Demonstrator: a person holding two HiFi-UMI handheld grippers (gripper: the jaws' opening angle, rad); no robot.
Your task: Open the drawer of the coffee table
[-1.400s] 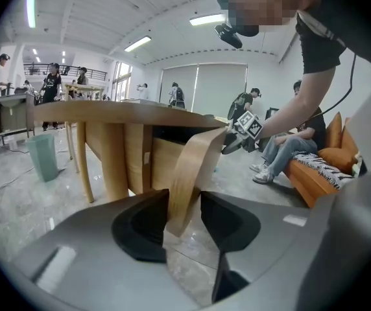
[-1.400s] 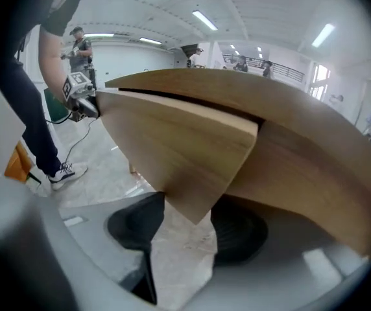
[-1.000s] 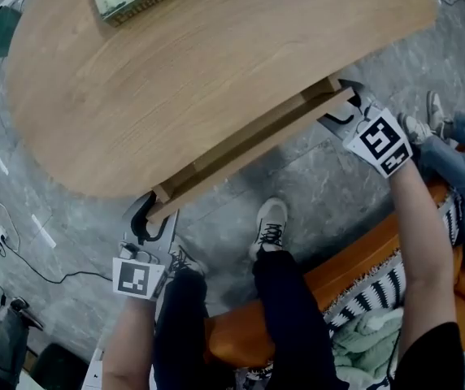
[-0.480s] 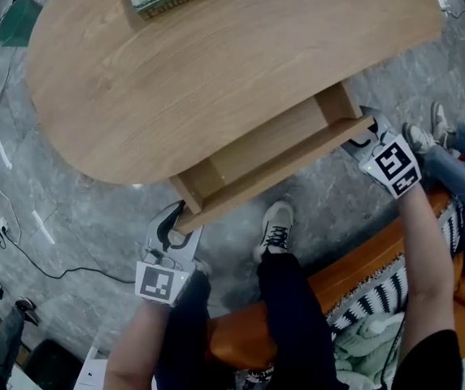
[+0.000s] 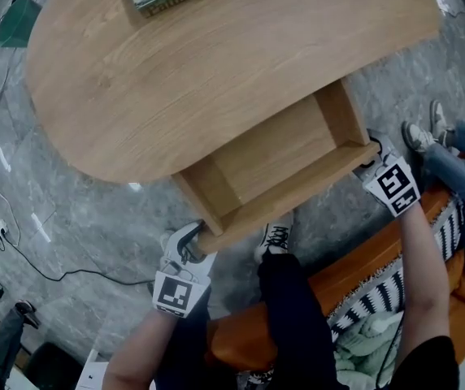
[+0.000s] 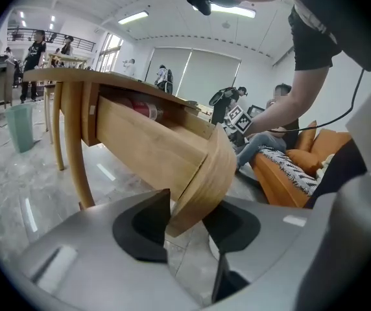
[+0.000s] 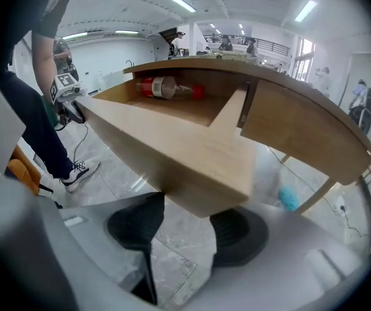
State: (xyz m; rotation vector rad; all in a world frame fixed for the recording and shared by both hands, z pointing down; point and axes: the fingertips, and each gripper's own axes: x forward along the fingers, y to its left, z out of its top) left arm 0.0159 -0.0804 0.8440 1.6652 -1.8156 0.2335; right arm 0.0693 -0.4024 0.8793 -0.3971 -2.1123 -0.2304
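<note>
A: Where was the left gripper (image 5: 192, 246), and what was it doing?

B: It sat at about seven o'clock of the pale wooden drawer (image 5: 273, 157), clamped on the rounded left end of the drawer's front board. No handle showed, which I think is why it took the corner.

A: And the drawer itself?

B: It stood a good way out from under the oval light-wood coffee table (image 5: 176, 71), pointing toward five o'clock, at the person on the orange sofa (image 5: 354, 270). Its floor looked bare from above. The right gripper view showed a red bottle (image 7: 166, 88) lying at the back, under the tabletop.

A: The right gripper (image 5: 371, 154)?

B: At about three o'clock of the drawer, closed over the squared right end of the same board. One gripper on each end probably kept the pull even, so the box would not skew and jam.

A: Was it finished?

B: I'd say nearly. Any further pull should be gentle and straight.
</note>
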